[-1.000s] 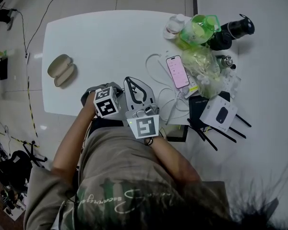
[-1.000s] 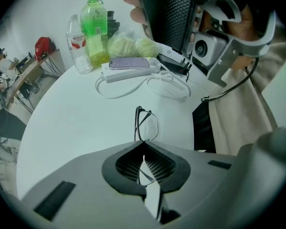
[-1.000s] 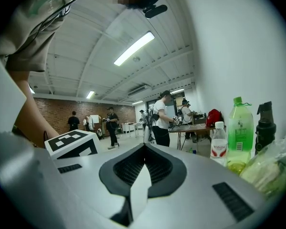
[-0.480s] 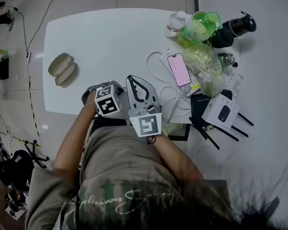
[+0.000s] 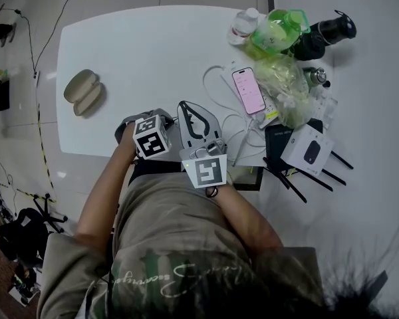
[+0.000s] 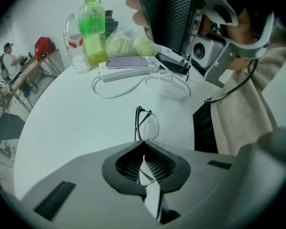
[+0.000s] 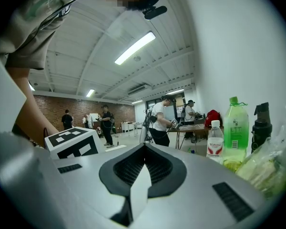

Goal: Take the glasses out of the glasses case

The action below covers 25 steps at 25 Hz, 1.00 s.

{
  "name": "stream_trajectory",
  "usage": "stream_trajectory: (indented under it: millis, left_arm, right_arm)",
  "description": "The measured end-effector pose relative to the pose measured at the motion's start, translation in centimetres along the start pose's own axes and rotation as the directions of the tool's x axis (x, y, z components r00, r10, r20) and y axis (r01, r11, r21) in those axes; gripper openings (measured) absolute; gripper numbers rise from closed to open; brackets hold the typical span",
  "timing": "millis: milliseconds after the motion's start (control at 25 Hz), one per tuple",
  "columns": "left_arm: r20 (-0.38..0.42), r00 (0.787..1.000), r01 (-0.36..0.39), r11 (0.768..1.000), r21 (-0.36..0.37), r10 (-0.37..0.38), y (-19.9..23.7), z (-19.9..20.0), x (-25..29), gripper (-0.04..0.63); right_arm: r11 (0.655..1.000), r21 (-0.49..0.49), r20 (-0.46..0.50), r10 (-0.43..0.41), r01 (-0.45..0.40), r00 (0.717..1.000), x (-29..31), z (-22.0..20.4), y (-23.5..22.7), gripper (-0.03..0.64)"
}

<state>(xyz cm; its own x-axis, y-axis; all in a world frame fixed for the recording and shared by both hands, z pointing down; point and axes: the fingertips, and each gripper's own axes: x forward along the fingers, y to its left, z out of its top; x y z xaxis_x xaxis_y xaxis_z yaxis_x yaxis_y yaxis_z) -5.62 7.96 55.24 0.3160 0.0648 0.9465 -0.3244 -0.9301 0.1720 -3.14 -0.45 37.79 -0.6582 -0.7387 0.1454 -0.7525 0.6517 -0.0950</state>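
Note:
The open beige glasses case [image 5: 83,93] lies empty near the left end of the white table [image 5: 139,45]. The thin dark-framed glasses [image 6: 147,124] stand upright just past the tip of my left gripper [image 6: 144,144], which is shut on their lower part. In the head view only that gripper's marker cube [image 5: 151,137] shows, by the table's near edge. My right gripper [image 7: 144,149] is shut with nothing in it and tilts upward right beside the left one; its grey jaws [image 5: 191,119] reach over the table.
A phone [image 5: 247,92] on a white power strip with looping cable [image 5: 216,85], a green bottle [image 5: 272,35], a black flask [image 5: 326,35], a plastic bag [image 5: 286,88] and a router box [image 5: 307,148] crowd the table's right end. People stand in the room behind.
Both grippers have stayed in nearly the same spot at the near edge; only the head camera has shifted slightly. The case has not moved.

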Motion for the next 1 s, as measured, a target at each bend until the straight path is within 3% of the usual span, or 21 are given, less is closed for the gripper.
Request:
stream_trajectory:
  millis: [320,520,840,1000]
  left_arm:
    - [0.021,1.0,0.012,0.999,0.034,-0.013,-0.7,-0.5,-0.1,0.017]
    - [0.015,0.999,0.031,0.998,0.048,-0.032,-1.3,-1.4,-0.5,0.017]
    - [0.017,0.999,0.045,0.998,0.049,-0.046,-1.9,-2.6,-0.6,0.017]
    - [0.029,0.998,0.049,0.998,0.049,-0.051,-1.9,-2.8,-0.1,0.017]
  right_arm:
    - [0.999,-0.02,-0.012,-0.038,0.037,0.999,-0.6,0.0,1.1,0.012]
    - [0.997,-0.016,0.028,-0.081,0.082,0.996,-0.9,1.4,1.9,0.012]
    - [0.995,-0.011,-0.009,-0.099,0.099,0.995,-1.3,1.2,4.3,0.012]
    - [0.991,-0.017,0.04,-0.132,0.133,0.99,-1.4,1.9,4.5,0.012]
